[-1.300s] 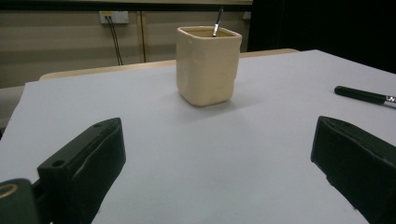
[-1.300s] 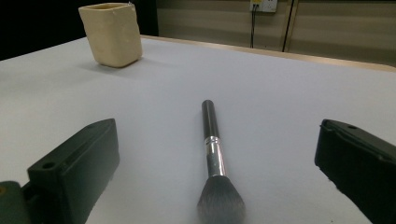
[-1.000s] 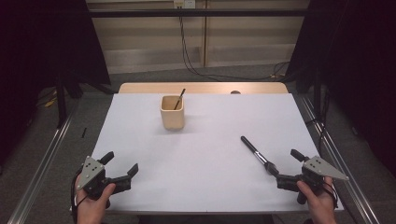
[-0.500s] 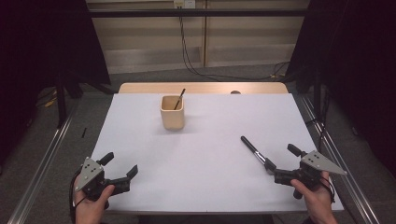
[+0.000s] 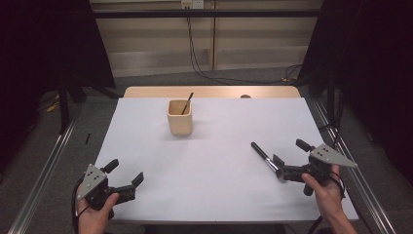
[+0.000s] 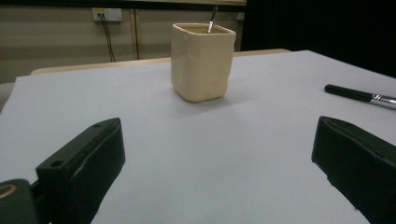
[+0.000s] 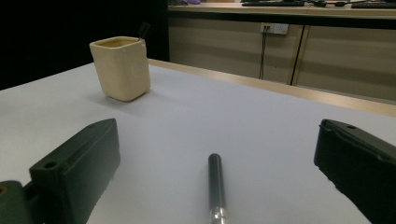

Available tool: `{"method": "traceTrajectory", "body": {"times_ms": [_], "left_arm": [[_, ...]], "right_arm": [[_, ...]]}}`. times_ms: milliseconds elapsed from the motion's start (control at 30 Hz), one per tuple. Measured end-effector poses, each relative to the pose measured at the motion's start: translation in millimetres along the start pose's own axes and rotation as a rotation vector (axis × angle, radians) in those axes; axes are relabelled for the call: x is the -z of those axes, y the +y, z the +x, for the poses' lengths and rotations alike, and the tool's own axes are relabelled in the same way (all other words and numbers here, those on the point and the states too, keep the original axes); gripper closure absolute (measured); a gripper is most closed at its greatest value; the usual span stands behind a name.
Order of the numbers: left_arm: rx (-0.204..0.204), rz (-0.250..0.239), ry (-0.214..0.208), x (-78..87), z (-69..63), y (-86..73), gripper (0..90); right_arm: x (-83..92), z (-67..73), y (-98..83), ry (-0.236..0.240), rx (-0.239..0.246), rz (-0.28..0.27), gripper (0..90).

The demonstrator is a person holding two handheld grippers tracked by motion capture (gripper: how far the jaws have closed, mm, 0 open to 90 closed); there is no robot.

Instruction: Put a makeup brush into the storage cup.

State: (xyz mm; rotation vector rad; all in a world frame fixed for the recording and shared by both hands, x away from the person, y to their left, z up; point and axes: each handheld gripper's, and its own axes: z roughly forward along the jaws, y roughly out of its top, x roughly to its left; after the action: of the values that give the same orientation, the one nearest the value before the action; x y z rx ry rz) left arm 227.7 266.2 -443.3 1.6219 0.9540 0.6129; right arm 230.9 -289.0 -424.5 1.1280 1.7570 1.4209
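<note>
A cream cup (image 5: pixel 179 117) stands at the table's far middle with a thin brush (image 5: pixel 187 103) leaning in it. A black-handled brush (image 5: pixel 263 155) lies flat on the white table, right of centre. My right gripper (image 5: pixel 288 157) is open at the brush's near end. In the right gripper view the handle (image 7: pixel 215 186) lies between the open jaws of the right gripper (image 7: pixel 217 136), touching neither, with the cup (image 7: pixel 122 70) far off to the left. My left gripper (image 5: pixel 126 170) is open and holds nothing near the front left corner. From the left gripper (image 6: pixel 217 135), the cup (image 6: pixel 201 63) is ahead and the brush (image 6: pixel 359 94) to the right.
The white table sheet (image 5: pixel 219 195) covers a wooden table whose bare strip (image 5: pixel 209 91) shows at the far edge. Metal rails (image 5: pixel 44 175) run along both sides. Cables (image 5: pixel 199 58) hang on the back wall. Dark drapes flank the table.
My right gripper has slid left and forward onto the lying brush, so the brush's near end now sits between its jaws. The left gripper has barely shifted.
</note>
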Motion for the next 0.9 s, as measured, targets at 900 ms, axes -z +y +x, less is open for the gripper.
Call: {"method": "traceTrajectory", "body": {"times_ms": [900], "left_arm": [[-0.058, -0.007, 0.005, 2.8, -2.3, 1.8, 3.0]], "right_arm": [[-65.2, -14.0, 38.7, 0.012, -0.029, 0.097, 0.0]]}}
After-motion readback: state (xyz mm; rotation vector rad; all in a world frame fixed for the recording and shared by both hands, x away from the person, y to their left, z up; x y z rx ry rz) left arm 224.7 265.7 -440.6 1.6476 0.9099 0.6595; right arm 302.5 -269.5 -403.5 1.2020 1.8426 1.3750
